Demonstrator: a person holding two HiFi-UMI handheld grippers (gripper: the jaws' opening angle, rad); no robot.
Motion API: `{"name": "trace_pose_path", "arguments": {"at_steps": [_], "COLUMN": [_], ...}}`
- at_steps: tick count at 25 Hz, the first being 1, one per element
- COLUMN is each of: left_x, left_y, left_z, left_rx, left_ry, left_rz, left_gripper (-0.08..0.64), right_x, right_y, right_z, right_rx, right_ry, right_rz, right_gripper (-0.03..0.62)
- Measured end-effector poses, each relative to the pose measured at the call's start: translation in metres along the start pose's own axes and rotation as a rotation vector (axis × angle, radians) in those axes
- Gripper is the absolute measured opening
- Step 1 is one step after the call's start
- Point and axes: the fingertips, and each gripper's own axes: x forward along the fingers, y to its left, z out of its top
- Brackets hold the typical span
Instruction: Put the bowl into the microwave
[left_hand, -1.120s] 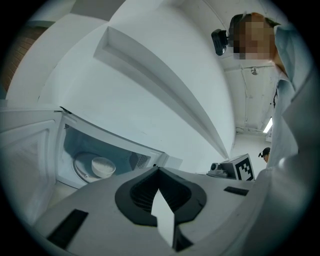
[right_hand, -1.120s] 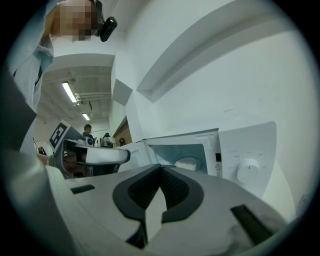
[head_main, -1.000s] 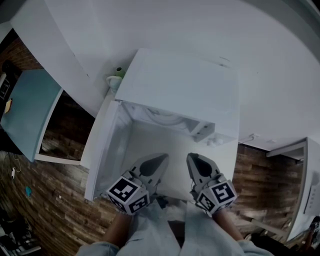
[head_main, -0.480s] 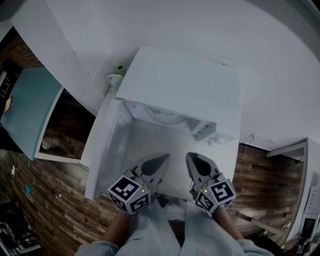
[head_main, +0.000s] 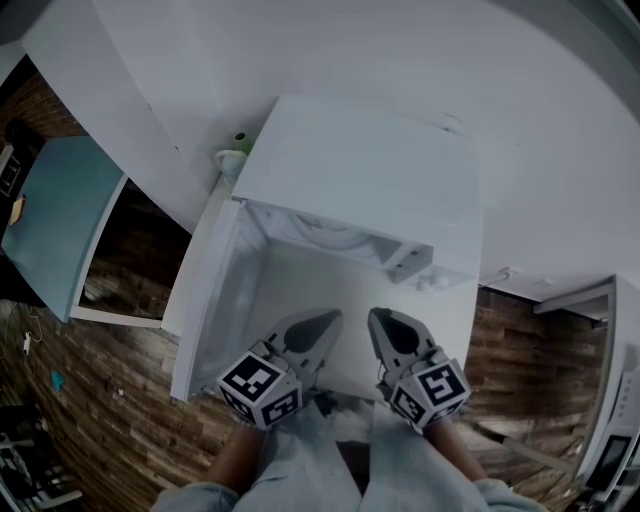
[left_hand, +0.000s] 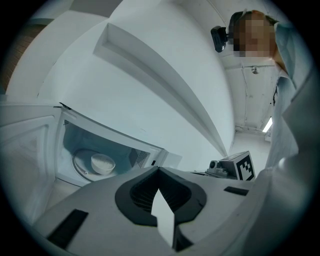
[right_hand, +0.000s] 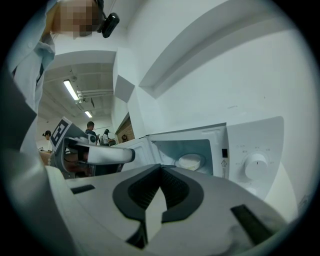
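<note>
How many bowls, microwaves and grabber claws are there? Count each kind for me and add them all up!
bowl: 1, inside the open oven
microwave: 1, door open
grippers: 2, the left gripper and the right gripper, both shut and empty
Total: 4

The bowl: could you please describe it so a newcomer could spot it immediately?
Find the white microwave, its door swung open. Inside the cavity, on the round turntable, sits the bowl: small, white, the only thing in there.
</note>
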Motion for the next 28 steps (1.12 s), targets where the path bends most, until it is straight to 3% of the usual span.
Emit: {"name": "trace_pose_path", "arguments": {"at_steps": [12,22,28], "left_x": [0.001,0.001,-0.001], "left_y": [-0.001,-0.004,-0.002], "left_z": [-0.005,-0.005,-0.004], "left_rx": [-0.003,0.002,-0.003], "left_ry": [0.006,0.015,0.012], "left_rz": [-0.017,-0.022,-0.018], "left_gripper": [-0.002,-0.002,-0.002], "right_x": [0.0,0.003,0.004], "right_y": [0.001,0.009,0.009], "right_z": [-0.002,-0.003,-0.005], "right_rx": [0.003,-0.068,-0.062], "right_ry": [0.0,0.01,0.018], "right_rz": [0.009,0.03,0.029], "right_gripper": [0.002,0.002,0.002]}}
